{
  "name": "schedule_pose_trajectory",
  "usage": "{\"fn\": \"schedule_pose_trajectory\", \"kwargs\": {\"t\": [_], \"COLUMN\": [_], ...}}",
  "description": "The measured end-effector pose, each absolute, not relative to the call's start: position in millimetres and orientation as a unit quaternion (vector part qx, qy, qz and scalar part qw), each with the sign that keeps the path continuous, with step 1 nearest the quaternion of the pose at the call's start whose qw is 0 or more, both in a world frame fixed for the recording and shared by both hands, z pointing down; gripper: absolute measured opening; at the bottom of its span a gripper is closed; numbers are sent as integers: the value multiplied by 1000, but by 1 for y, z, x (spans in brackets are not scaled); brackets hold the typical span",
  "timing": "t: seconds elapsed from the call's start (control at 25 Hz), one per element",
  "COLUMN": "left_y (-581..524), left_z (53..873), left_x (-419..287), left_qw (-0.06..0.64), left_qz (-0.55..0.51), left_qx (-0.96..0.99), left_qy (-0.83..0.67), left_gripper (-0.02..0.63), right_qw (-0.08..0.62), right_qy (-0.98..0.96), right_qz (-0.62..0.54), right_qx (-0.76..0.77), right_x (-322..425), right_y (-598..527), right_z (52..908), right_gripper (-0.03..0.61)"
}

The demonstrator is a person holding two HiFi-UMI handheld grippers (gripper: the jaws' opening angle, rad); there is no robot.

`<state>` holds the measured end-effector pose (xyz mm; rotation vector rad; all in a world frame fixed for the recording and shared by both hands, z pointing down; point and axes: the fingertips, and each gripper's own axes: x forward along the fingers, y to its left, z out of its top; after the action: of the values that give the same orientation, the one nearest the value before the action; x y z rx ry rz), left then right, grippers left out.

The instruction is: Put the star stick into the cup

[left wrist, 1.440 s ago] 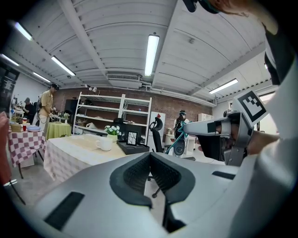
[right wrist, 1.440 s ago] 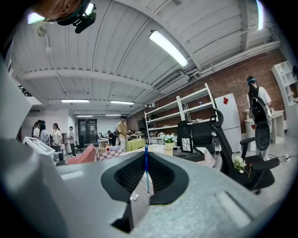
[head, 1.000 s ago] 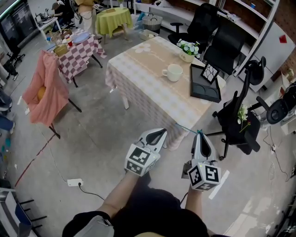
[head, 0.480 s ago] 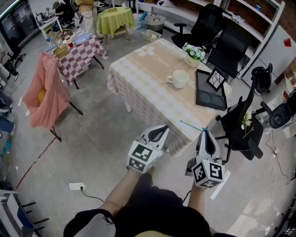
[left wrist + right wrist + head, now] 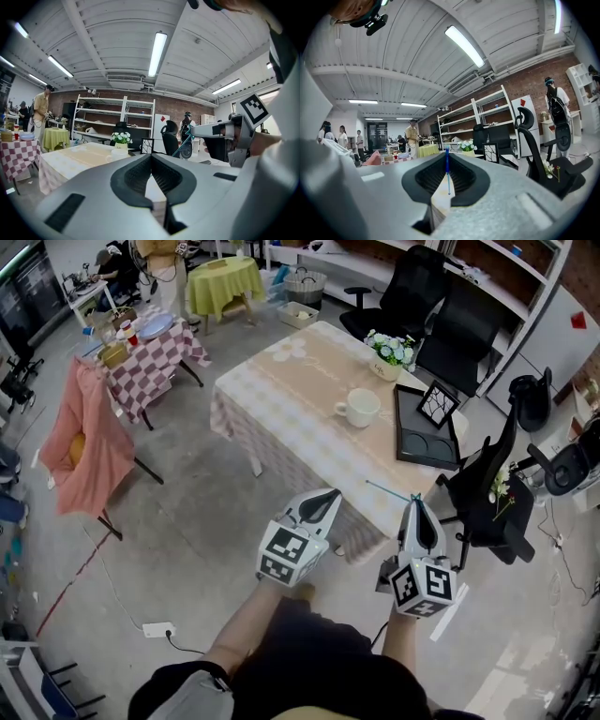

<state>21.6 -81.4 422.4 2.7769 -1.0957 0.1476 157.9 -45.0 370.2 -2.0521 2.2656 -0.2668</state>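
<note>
Your right gripper (image 5: 415, 504) is clenched on the star stick (image 5: 389, 491), the thin blue-green stick pinched between the jaw pads and poking out past the tips toward the left; in the right gripper view the stick (image 5: 447, 171) stands upright right in the seam of the closed jaws. Your left gripper (image 5: 328, 495) is closed with nothing in it, jaws pressed together in the left gripper view, and it sits just left of the right one, the two near each other but apart. Both grippers are held over the floor at the near edge of the table (image 5: 281, 399), which has a beige checked cloth. The cup (image 5: 361, 407) is white, upright, handle to the left, on the far right part of the table, well apart from the stick and farther away than both grippers. Right of the cup is a black tray (image 5: 420, 435) with a small picture frame (image 5: 437, 405) leaning at its far end, and a flower pot (image 5: 391, 351) with white flowers stands farther back. Black office chairs (image 5: 450, 315) sit at the far right of the table, and a chair draped in pink cloth (image 5: 89, 437) is off to the left on the floor
</note>
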Motion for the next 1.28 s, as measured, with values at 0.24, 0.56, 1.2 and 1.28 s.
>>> {"fn": "schedule_pose_trajectory", "kwargs": {"t": [0.24, 0.56, 1.2, 1.28], "left_y": [-96, -110, -108, -109], "left_z": [426, 431, 449, 449], "left_x": [18, 14, -7, -9], "left_qw": [74, 78, 103, 108], "left_qz": [53, 56, 68, 67], "left_qx": [929, 930, 920, 919], "left_qy": [-358, -355, -372, -374], "left_gripper": [11, 11, 11, 11], "right_qw": [39, 38, 32, 31], "right_qy": [734, 731, 736, 734], "right_qz": [-86, -88, -101, -103], "right_qx": [-673, -676, -668, -670], "right_x": [154, 150, 136, 136], "right_y": [-59, -73, -78, -79], "right_z": [374, 378, 383, 382], "right_gripper": [18, 19, 18, 18]}}
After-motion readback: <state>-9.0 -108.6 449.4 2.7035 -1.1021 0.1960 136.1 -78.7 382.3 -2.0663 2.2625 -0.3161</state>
